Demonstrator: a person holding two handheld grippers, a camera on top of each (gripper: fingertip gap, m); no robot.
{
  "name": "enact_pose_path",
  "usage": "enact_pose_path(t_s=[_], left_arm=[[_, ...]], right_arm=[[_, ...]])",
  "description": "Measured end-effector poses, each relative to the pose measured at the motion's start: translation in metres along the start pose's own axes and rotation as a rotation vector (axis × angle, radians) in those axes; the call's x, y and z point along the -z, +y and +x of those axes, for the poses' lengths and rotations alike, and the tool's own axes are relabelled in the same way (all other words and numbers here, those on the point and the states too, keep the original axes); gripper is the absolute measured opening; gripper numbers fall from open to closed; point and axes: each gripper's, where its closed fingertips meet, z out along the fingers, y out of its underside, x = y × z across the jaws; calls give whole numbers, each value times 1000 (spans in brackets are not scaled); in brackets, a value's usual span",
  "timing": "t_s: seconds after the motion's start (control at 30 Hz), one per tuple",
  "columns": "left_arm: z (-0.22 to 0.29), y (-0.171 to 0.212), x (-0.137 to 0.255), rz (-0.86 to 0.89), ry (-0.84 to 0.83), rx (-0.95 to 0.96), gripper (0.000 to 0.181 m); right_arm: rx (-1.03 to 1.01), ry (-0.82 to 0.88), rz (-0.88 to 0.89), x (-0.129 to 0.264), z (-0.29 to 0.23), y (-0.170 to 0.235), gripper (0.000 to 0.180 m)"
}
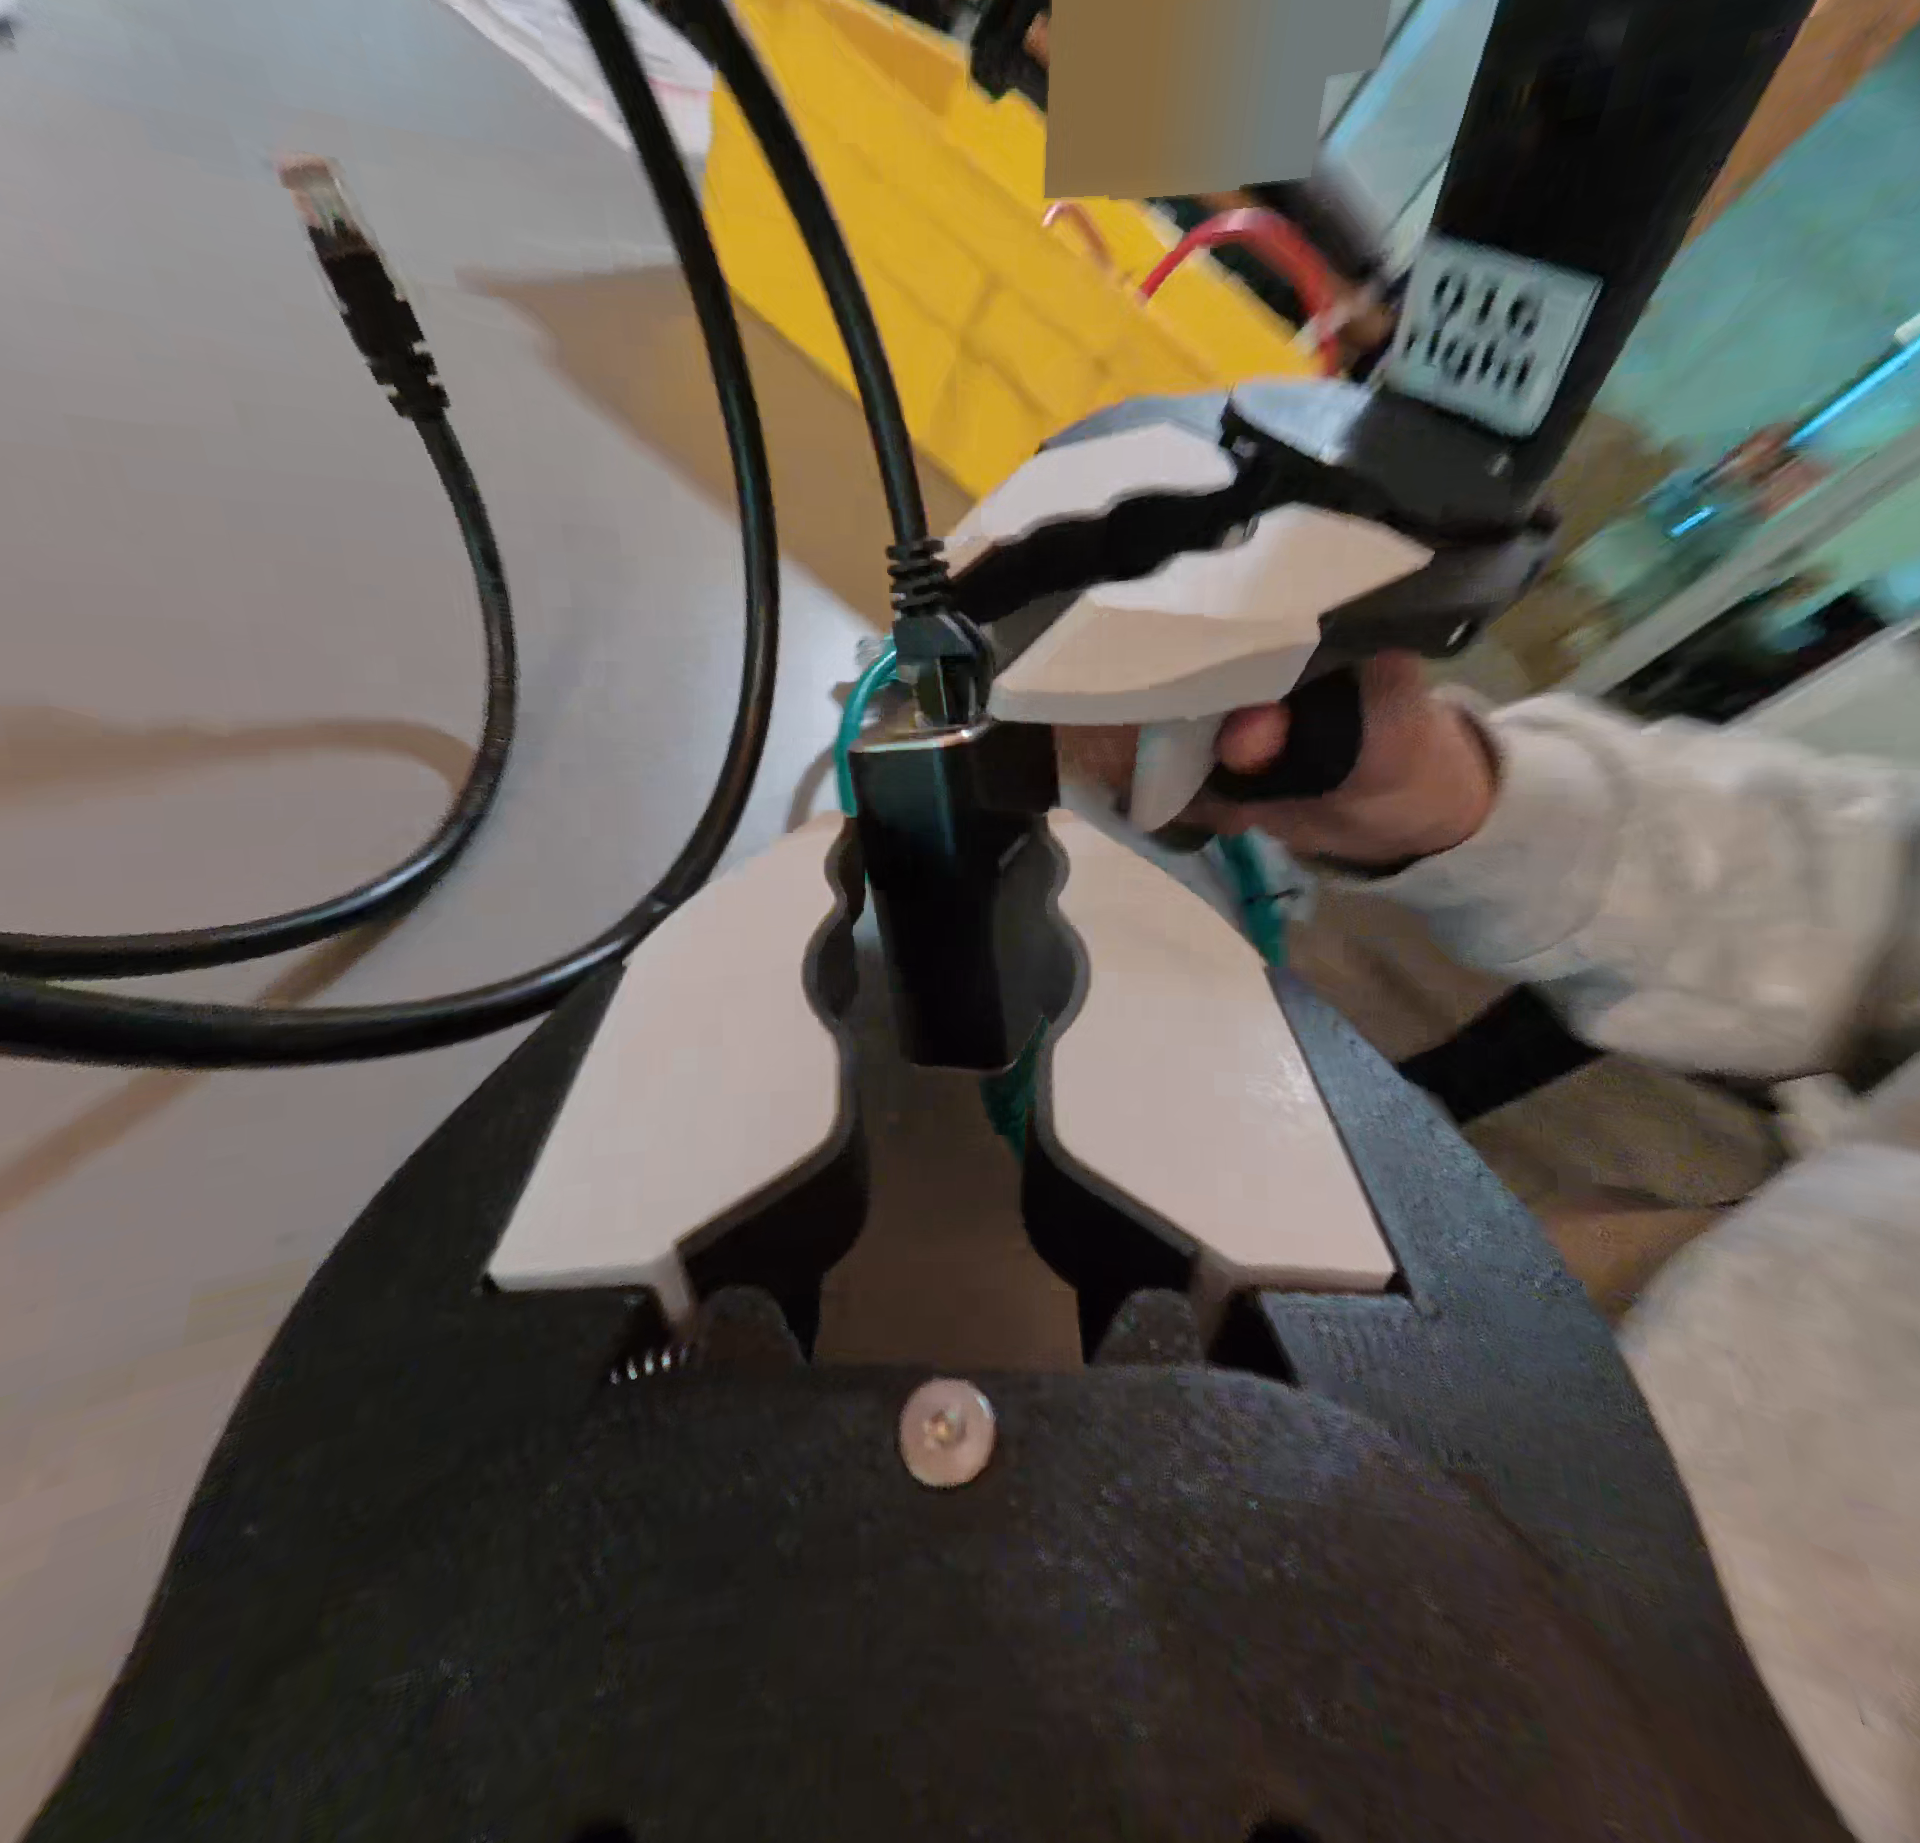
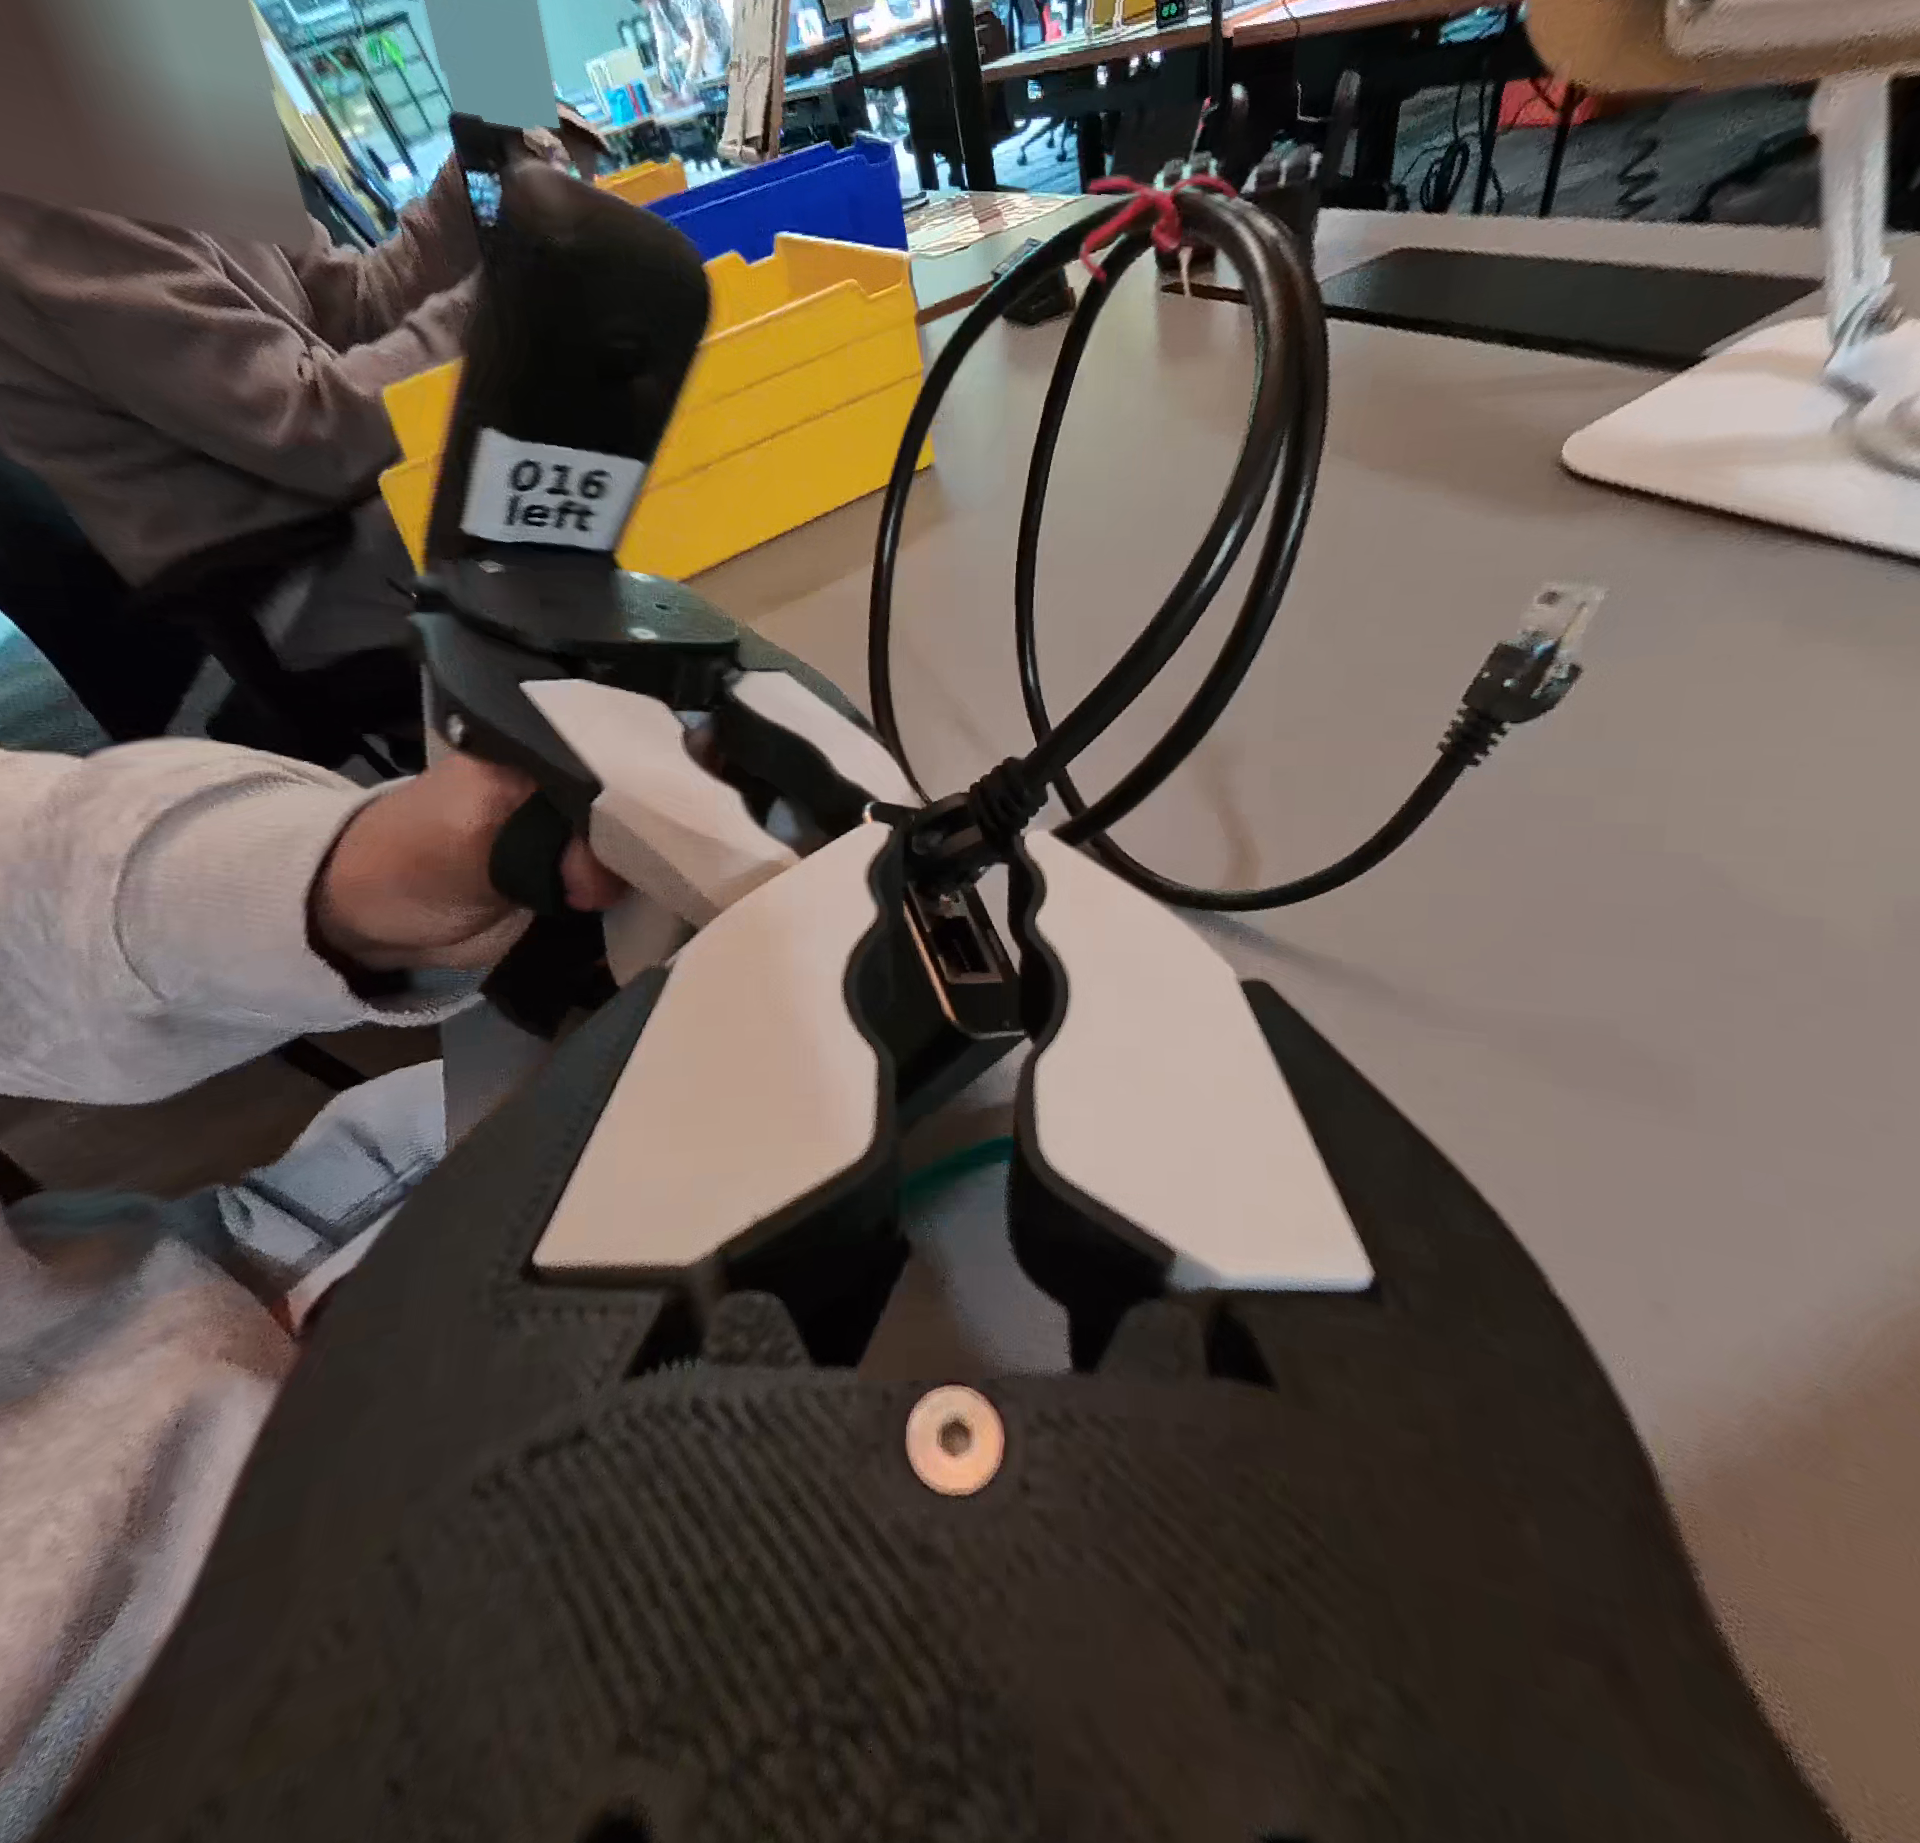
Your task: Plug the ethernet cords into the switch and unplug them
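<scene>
My left gripper (image 1: pixel 940 858) is shut on a small black switch (image 1: pixel 940 920) and holds it upright above the grey table (image 1: pixel 208 546). My right gripper (image 1: pixel 971 630) comes in from the right and is shut on the black ethernet plug (image 1: pixel 930 650) at the switch's top port. I cannot tell whether the plug is fully seated. In the right wrist view, my right gripper (image 2: pixel 956 843) pinches that plug (image 2: pixel 951 837) above the switch (image 2: pixel 966 972), which shows an empty port. The left gripper (image 2: pixel 826 832) holds the switch from the left. A green cable (image 1: pixel 862 713) also leaves the switch. The black cord's free plug (image 1: pixel 332 224) lies on the table (image 2: pixel 1548 640).
The black cord loops upward, tied with a red tie (image 2: pixel 1153 204). Yellow bins (image 2: pixel 790 391) and a blue bin (image 2: pixel 800 204) stand at the table's far left edge. A white monitor stand base (image 2: pixel 1745 443) and a black pad (image 2: pixel 1558 297) are at the right. A person sits behind the bins.
</scene>
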Motion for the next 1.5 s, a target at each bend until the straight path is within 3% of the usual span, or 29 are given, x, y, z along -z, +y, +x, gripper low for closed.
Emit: enact_pose_path(t_s=[0.1,0.23,0.73,1.5], left_arm=[[-4,3,2,-87,-132,-160,37],[-2,0,5,-104,-191,-220,38],[2,-4,10,-106,-181,-245,36],[2,-3,10,-91,-163,-237,34]], right_arm=[[1,-5,-7,-1,2,2,19],[-59,-76,45,0,-1,-2,18],[-106,-171,124,2,-6,-9,16],[-65,-157,118,2,-6,-7,18]])
